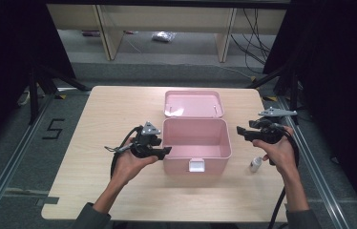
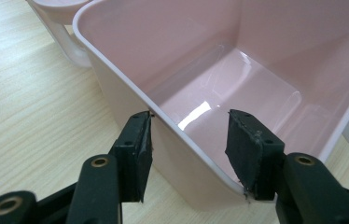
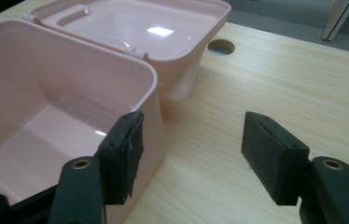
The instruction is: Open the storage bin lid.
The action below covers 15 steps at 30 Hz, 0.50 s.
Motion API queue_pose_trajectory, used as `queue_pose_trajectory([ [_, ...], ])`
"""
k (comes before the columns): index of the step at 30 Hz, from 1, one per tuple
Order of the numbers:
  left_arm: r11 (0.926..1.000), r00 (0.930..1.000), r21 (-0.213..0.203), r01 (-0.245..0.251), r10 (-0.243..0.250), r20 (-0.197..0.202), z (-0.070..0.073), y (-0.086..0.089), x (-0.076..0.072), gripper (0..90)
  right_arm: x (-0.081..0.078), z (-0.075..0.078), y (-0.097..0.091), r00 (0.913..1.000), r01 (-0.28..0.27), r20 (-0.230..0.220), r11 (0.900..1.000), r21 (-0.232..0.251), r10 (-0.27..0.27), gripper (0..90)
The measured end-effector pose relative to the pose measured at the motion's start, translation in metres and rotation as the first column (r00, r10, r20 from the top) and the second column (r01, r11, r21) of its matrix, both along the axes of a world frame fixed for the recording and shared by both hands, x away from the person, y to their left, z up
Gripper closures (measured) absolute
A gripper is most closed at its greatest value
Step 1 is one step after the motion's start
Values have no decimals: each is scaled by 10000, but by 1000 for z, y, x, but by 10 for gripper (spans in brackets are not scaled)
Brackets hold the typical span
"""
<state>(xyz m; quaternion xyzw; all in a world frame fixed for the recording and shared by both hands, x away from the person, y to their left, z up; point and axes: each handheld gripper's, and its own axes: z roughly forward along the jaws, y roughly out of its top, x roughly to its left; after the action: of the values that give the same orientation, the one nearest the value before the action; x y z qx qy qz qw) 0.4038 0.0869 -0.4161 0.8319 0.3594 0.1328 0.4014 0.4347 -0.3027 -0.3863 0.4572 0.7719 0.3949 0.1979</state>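
Midway between the bench's side edges, left tongs (image 1: 165, 151) straddle the open pink box's (image 1: 215, 162) wall unpressed; right tongs (image 1: 240, 132) gape beside it.

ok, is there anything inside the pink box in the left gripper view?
No, the pink box is open and its glossy floor is bare, while the left gripper straddles its near wall.

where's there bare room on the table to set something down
Bare wood runs along the near edge of the table, in front of the pink box, and across the far left corner. It is crowded mid-table: the left tool straddles the box's left wall, and a small white bottle lies by the right tool.
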Motion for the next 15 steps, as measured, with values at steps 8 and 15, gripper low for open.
queue_pose_trajectory([
  [8, 10000, 10000, 60, 4, -5, 74, 0, 0, -1, 503, -7, 1, 0, 10000, 57, 56, 9999, -131, -57, 384],
  [15, 10000, 10000, 19, -8, 8, 66, 0, 0, -1, 503, -14, -8, -7, 9995, 90, -309, 9997, -233, -97, 377],
])
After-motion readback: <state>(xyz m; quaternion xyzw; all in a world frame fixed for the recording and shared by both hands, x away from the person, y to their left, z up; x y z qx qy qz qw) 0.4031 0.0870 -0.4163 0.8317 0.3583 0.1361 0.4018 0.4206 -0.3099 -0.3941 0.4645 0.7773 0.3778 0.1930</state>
